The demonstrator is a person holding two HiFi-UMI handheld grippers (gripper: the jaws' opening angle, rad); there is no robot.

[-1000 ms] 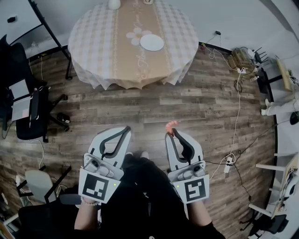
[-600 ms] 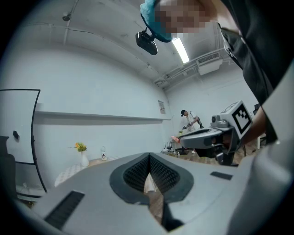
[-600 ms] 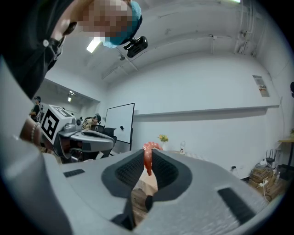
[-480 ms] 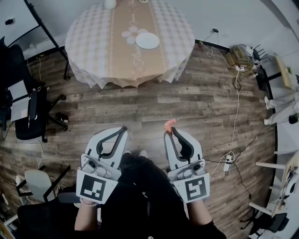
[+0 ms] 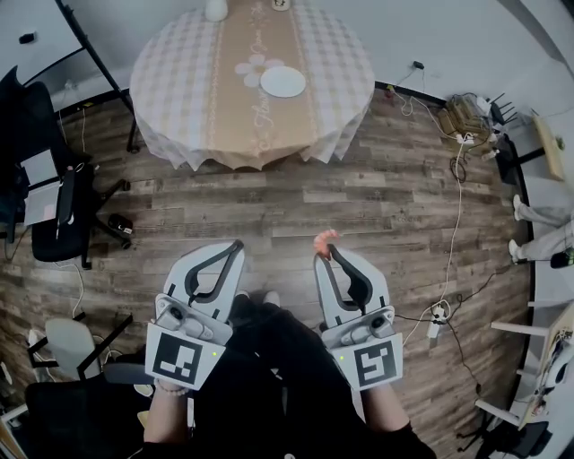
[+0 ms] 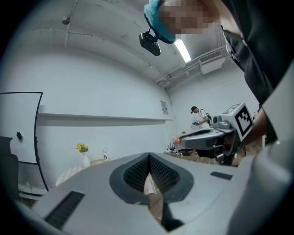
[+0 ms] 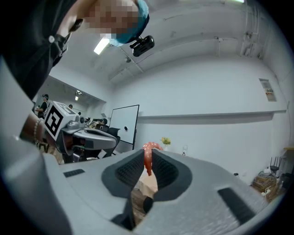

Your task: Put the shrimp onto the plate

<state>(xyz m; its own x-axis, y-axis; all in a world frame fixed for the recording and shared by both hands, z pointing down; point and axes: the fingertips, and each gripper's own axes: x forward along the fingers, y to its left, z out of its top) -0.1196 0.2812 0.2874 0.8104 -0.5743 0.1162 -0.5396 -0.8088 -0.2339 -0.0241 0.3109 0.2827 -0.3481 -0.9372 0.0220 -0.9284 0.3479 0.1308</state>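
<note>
A pink shrimp (image 5: 325,238) sticks out of the tips of my right gripper (image 5: 324,250), which is shut on it. In the right gripper view the shrimp (image 7: 147,159) is pinched between the dark pads. My left gripper (image 5: 237,250) is shut with nothing in it, held level beside the right one; its pads (image 6: 164,176) meet at the tips. Both grippers hang over the wooden floor, well short of the round table (image 5: 179,90). A white plate (image 5: 282,82) lies on the table's tan runner.
A white vase (image 5: 216,9) stands at the table's far edge. Black office chairs (image 5: 54,211) are at the left. Cables and a power strip (image 5: 437,314) trail over the floor at the right. White furniture (image 5: 547,350) lines the right side.
The view has shifted slightly; the table and plate sit a little nearer the top. Both grippers keep their pose and the shrimp stays pinched.
</note>
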